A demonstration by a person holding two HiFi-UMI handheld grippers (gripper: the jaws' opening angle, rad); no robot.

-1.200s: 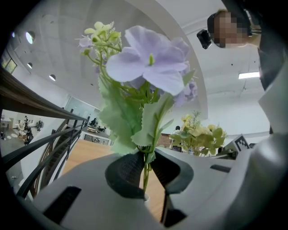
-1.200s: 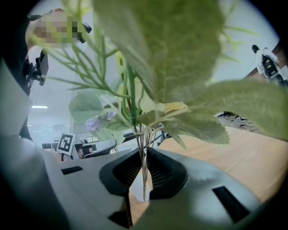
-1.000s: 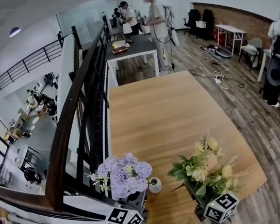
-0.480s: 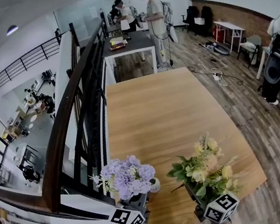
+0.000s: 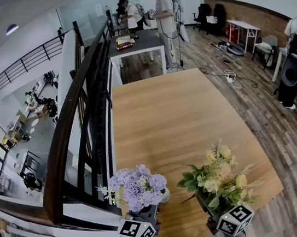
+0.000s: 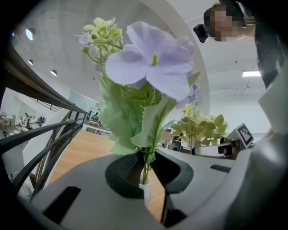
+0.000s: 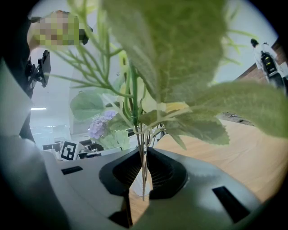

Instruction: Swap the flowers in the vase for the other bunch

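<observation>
Now my left gripper (image 6: 146,170) is clamped on the stems of the purple bunch (image 5: 134,188), low and left of centre in the head view. Those stems run down into the white vase (image 6: 145,192), which stands near the table's (image 5: 170,117) bottom edge. Just right of it, my right gripper (image 7: 143,173) pinches the yellow bunch (image 5: 219,179) by its thin stems, whose ends hang free below the jaws

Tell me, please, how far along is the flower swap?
Done: the yellow bunch is out of the vase, gripped by the right hand-held gripper. In hand: the left hand-held gripper grips the purple bunch, its stems reaching into the vase's mouth. Left: let the purple bunch go and put the yellow one down.
</observation>
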